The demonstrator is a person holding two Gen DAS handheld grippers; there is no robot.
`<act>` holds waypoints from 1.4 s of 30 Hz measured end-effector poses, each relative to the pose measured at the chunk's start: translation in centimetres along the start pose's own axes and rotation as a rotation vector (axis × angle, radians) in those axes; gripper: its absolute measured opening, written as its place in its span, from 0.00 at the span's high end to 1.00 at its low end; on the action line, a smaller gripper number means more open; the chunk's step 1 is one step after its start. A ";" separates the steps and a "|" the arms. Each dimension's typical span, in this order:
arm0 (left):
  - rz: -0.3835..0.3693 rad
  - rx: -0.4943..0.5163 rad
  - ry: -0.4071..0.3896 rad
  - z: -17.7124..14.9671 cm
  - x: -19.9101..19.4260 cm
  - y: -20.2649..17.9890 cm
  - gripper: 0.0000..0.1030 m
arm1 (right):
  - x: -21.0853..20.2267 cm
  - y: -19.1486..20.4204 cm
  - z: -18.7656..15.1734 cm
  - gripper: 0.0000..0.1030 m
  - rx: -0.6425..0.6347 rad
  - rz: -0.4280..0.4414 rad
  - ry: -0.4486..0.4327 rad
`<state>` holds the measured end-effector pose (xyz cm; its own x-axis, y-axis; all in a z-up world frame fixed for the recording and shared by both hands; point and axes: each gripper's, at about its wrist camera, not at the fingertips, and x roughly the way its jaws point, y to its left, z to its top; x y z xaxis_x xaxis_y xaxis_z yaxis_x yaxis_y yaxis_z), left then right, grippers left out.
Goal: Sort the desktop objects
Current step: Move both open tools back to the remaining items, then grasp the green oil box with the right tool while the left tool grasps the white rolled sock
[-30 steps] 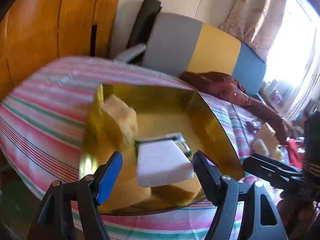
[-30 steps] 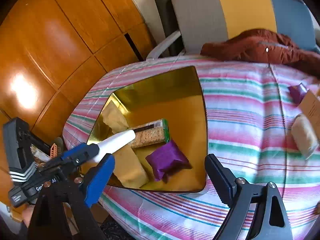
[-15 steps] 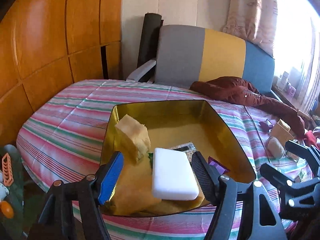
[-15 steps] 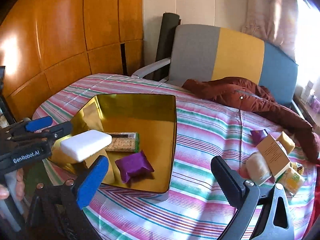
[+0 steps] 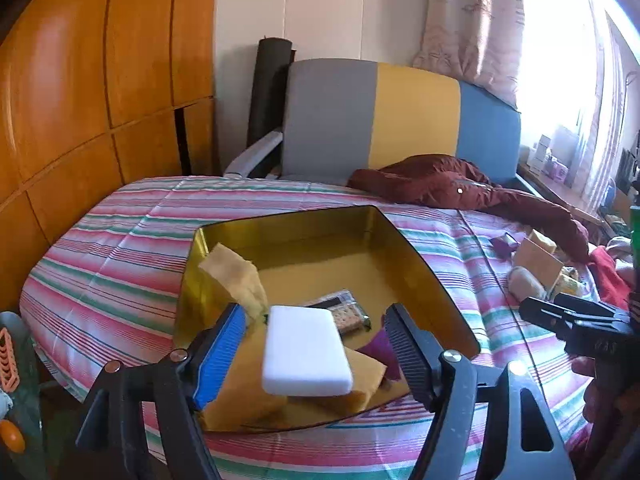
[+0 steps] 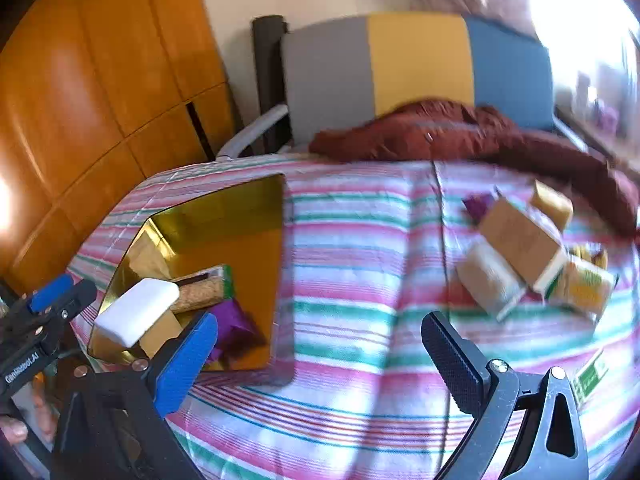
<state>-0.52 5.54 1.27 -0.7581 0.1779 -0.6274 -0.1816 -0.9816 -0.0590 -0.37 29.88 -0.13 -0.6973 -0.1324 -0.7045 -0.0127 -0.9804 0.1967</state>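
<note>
Two views are given, and the left wrist view is taken first. A white block (image 5: 306, 350), possibly an eraser or sponge, is seen between the fingers of the left gripper (image 5: 316, 344), above the near end of the gold tray (image 5: 424, 264). The jaws are set apart, with a clear gap visible on each side of the block, so it is not clamped; whether it is resting on the yellow packet (image 5: 360, 380) beneath it or is in mid-drop cannot be told. A cracker pack (image 5: 344, 314), a purple wrapper (image 5: 380, 350) and a yellow sponge (image 5: 236, 276) are seen in the tray.

In the right wrist view, the right gripper (image 6: 320, 354) is held over the striped cloth (image 6: 360, 240) with its jaws wide apart and nothing between them. It is turned toward the unsorted pile at the far right: a cardboard box (image 6: 520, 240), a beige packet (image 6: 490, 282) and a yellow-green pack (image 6: 582, 288). The pile lies well apart from the fingers.

The step in hand is judged to be the release of the white block into the tray. The next move probably calls for the left gripper to be drawn back clear of the tray, and for the right gripper to be carried to the pile so that one item can be closed upon
</note>
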 end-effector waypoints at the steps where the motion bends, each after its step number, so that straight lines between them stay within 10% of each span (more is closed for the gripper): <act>1: -0.005 0.001 0.003 0.0 0.1 -0.1 0.24 | 0.0 -0.9 -0.1 0.00 0.022 -0.012 0.008; 31: -0.134 0.061 0.101 -0.5 1.7 -3.2 0.16 | -3.1 -26.1 -4.9 0.00 0.649 -0.267 0.160; 36: -0.157 0.090 0.107 -0.1 1.7 -4.4 0.16 | -2.1 -25.6 -4.6 0.00 0.605 -0.246 0.182; 42: -0.185 0.129 0.106 -0.1 1.6 -5.8 0.16 | -2.0 -22.8 -2.3 0.00 0.269 -0.216 0.241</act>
<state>-0.67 11.51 0.55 -0.6358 0.3390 -0.6934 -0.3948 -0.9148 -0.0852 2.97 52.13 -4.79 -0.4713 0.0101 -0.8819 -0.3491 -0.9204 0.1760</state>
